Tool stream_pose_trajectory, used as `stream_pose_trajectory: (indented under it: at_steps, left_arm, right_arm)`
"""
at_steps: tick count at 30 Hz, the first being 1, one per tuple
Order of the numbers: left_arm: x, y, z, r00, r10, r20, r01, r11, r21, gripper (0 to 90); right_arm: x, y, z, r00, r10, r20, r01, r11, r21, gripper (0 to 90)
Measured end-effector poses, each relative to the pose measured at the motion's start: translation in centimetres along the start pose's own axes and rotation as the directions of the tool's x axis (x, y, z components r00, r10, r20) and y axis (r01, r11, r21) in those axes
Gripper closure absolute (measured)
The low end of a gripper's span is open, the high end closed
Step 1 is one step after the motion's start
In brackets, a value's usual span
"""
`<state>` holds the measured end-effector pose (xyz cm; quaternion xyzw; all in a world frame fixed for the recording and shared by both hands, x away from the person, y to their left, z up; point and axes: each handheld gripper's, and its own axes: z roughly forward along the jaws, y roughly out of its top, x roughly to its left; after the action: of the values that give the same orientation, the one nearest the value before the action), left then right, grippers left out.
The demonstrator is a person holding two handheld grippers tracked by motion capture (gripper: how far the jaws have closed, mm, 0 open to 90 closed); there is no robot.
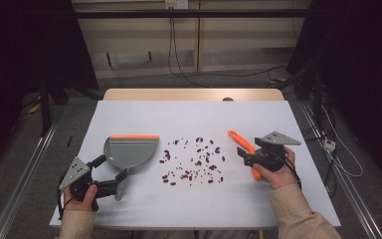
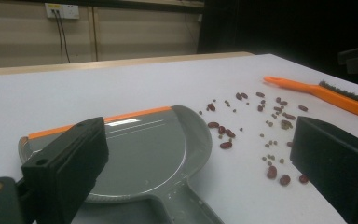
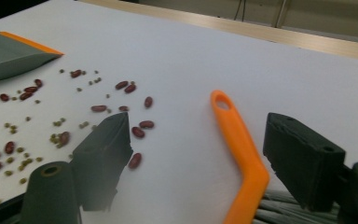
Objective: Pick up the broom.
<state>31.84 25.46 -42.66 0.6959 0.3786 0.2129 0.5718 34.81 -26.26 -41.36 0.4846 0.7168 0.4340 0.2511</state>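
A wall socket [image 2: 62,10] with two cables [image 1: 173,45] hanging behind the table [image 1: 189,114]

Beige sleeves [image 1: 298,211], black hand-held grippers with grey triangular plates [image 1: 280,138].

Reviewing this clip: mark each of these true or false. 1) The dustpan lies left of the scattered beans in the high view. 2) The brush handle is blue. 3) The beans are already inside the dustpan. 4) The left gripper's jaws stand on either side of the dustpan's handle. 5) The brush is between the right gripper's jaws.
1) True: the grey dustpan lies left of the beans.
2) False: the brush has an orange handle.
3) False: the beans lie loose on the table; the pan is empty.
4) True: the left gripper straddles the handle, jaws apart.
5) True: the right gripper has the brush between its jaws, pads not pressing.
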Motion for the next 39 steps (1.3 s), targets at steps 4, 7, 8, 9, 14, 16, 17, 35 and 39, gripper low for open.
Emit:
stream_pose_trajectory:
  at_steps: [4, 7, 8, 9, 14, 16, 17, 35, 39]
  left_arm:
    - [0.0, 0.0, 0.0, 1.0000, -0.004, -0.003, 0.004, 1.0000, -0.002, 3.9]
    - [0.0, 0.0, 0.0, 1.0000, 0.000, 0.000, 0.000, 1.0000, -0.002, 3.9]
    - [0.0, 0.0, 0.0, 1.0000, 0.001, 0.001, -0.001, 1.0000, -0.003, 3.9]
    - [0.0, 0.0, 0.0, 1.0000, 0.001, 0.002, -0.001, 1.0000, -0.003, 3.9]
    - [0.0, 0.0, -0.1, 1.0000, -0.002, -0.003, 0.002, 1.0000, -0.003, 3.9]
    - [0.0, 0.0, -0.1, 1.0000, -0.003, -0.003, 0.003, 1.0000, -0.007, 3.9]
    - [0.0, 0.0, -0.1, 1.0000, -0.001, -0.002, 0.001, 1.0000, -0.007, 3.9]
    - [-0.1, 0.2, 0.0, 0.9996, 0.026, 0.007, -0.026, 0.9997, 0.002, 3.9]
    - [-0.2, 0.3, -0.2, 0.9998, 0.022, -0.002, -0.022, 0.9998, -0.004, 3.9]
  right_arm:
    - [-1.0, 0.6, 0.8, 0.9999, 0.014, -0.005, -0.013, 0.999, 0.040, 36.5]
    - [-1.7, 0.6, 1.2, 0.9998, 0.022, 0.002, -0.022, 0.998, 0.063, 41.2]
    - [-2.1, 0.6, 1.5, 0.9997, 0.025, 0.004, -0.025, 0.997, 0.072, 41.0]
    - [-2.4, 0.6, 1.7, 0.9995, 0.027, 0.013, -0.028, 0.996, 0.087, 42.6]
    - [-3.6, 0.1, 3.2, 0.9975, 0.064, 0.030, -0.068, 0.983, 0.170, 45.8]
    - [-4.0, -0.1, 3.7, 0.9973, 0.063, 0.037, -0.069, 0.978, 0.197, 50.6]
    - [-4.2, -0.2, 3.9, 0.9970, 0.068, 0.038, -0.075, 0.976, 0.206, 52.2]
    - [-4.4, 0.1, 6.4, 0.9913, 0.106, 0.078, -0.130, 0.888, 0.441, 67.3]
    - [-4.3, 0.0, 6.4, 0.9875, 0.122, 0.100, -0.154, 0.890, 0.429, 67.5]
